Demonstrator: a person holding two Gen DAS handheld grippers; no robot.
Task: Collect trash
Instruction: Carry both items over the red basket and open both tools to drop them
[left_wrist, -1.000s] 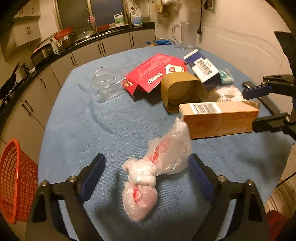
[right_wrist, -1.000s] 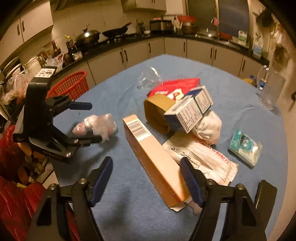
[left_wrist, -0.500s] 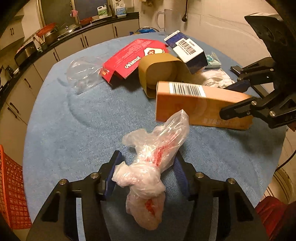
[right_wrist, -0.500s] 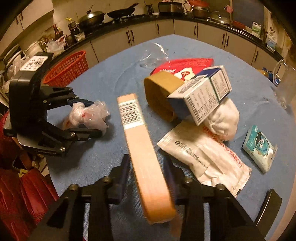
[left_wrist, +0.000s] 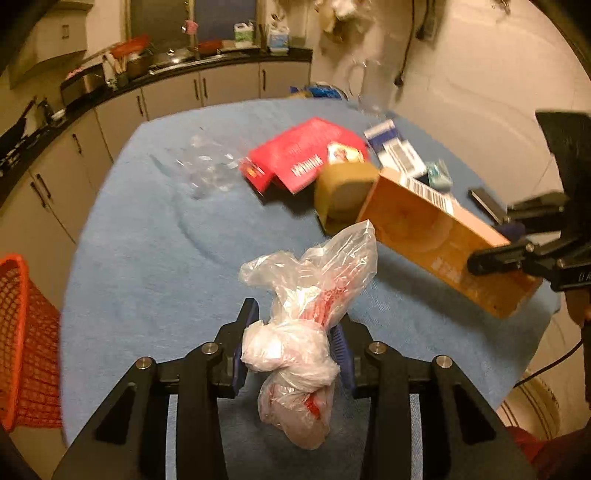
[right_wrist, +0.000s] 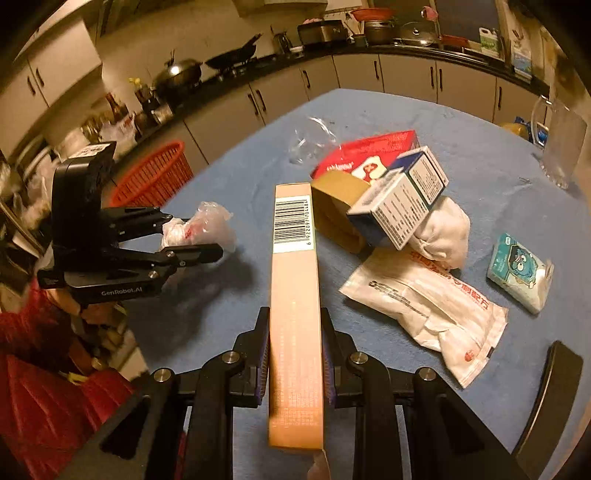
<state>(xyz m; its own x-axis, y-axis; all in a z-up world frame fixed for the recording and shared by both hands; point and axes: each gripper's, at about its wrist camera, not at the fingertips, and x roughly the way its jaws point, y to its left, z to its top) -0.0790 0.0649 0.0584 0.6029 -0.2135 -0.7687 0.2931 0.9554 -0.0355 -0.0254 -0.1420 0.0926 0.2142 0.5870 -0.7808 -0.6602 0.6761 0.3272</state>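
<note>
My left gripper (left_wrist: 293, 332) is shut on a knotted clear plastic bag (left_wrist: 306, 295) with red print and holds it above the blue table (left_wrist: 147, 240). It shows at the left of the right wrist view (right_wrist: 192, 240), bag (right_wrist: 207, 225) between its fingers. My right gripper (right_wrist: 295, 343) is shut on a long orange box (right_wrist: 293, 295) with a barcode, lifted off the table. The box (left_wrist: 436, 240) and right gripper (left_wrist: 495, 245) show at the right of the left wrist view.
A red basket (right_wrist: 153, 177) stands on the floor beside the table, also in the left wrist view (left_wrist: 22, 339). On the table lie a red box (right_wrist: 369, 155), a brown cardboard sleeve (right_wrist: 340, 206), a blue-white box (right_wrist: 402, 195), a white pouch (right_wrist: 424, 310), a tissue pack (right_wrist: 521, 269) and clear plastic (left_wrist: 207, 170).
Both grippers closed from open, the left on the plastic bag and the right on the orange box, and both items have been lifted off the table.
</note>
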